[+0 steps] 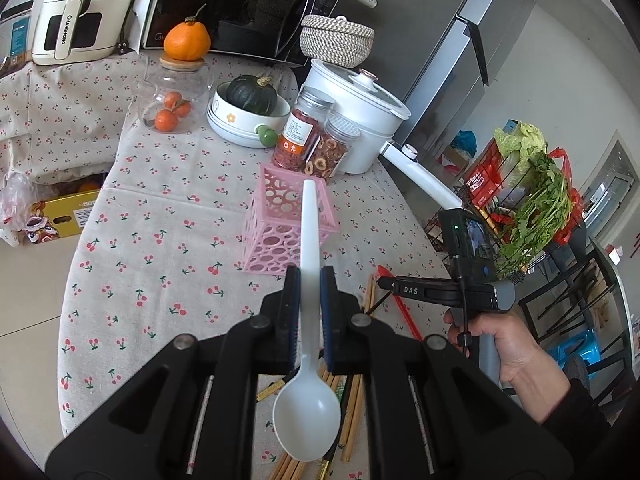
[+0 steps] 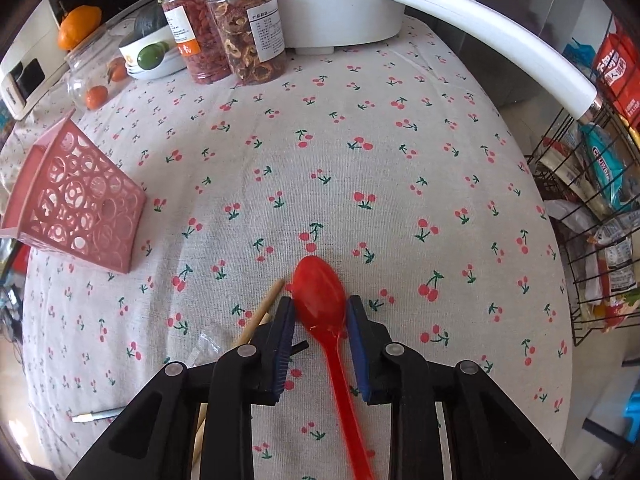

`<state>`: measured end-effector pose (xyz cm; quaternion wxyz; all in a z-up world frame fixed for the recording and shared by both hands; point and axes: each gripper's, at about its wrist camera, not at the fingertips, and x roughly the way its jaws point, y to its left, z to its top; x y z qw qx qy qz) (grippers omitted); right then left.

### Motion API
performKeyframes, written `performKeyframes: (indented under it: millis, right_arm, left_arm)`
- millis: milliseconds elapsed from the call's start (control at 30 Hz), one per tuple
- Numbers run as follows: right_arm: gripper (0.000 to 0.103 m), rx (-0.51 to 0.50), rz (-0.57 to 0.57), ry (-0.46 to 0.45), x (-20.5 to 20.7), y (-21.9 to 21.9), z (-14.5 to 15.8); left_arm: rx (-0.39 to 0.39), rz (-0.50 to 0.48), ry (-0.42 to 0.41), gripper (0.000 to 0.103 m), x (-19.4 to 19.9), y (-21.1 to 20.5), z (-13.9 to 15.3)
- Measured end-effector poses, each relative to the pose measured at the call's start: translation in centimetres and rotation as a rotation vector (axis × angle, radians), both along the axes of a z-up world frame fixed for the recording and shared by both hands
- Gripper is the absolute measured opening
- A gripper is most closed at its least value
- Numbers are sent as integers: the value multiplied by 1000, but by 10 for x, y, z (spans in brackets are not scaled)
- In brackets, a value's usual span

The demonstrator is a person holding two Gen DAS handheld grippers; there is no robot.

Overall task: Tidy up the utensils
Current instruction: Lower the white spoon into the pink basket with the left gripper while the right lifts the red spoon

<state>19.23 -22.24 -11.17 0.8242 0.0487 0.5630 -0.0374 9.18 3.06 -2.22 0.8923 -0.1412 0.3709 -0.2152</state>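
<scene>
My left gripper (image 1: 310, 276) is shut on a white plastic spoon (image 1: 309, 392). The spoon's handle points forward over the pink perforated holder (image 1: 286, 232) and its bowl hangs back toward the camera. The holder also shows at the left of the right wrist view (image 2: 86, 204). My right gripper (image 2: 320, 304) has its jaws apart on either side of a red plastic spoon (image 2: 320, 300) that lies on the cherry-print tablecloth (image 2: 360, 140). I cannot tell if the pads touch the red spoon. Wooden chopsticks (image 2: 262, 312) lie just left of it.
Two jars of dried fruit (image 1: 310, 136), a white pot with a long handle (image 1: 360, 108), a bowl holding a green squash (image 1: 250, 108) and a glass jar of oranges (image 1: 172, 100) stand beyond the holder. More chopsticks (image 1: 352, 408) lie below my left gripper. A wire rack of groceries (image 2: 592, 184) is off the right edge.
</scene>
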Motion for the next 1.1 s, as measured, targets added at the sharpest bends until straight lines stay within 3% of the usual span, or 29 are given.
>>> performKeyframes:
  millis: [133,333,433,800,1100]
  right_arm:
    - [26,34,-10,-115,-13,-6,35]
    - [26,97,-29,-254,-35,-15,79]
    - [26,112,-25,-289,-39,-16,90]
    - [27,113,-12,-341,-44,-17,102]
    - [27,113,27,-335,-41,-4,101]
  left_arm:
    - [32,6,-122,11,4,-7,18]
    - [16,36,-380,11,27,-24,48]
    - [7,83,-432,11,46,-31,44]
    - [-3,215,-451,11,98,-40,11]
    - [15,185,-397,11,102,-43,-6]
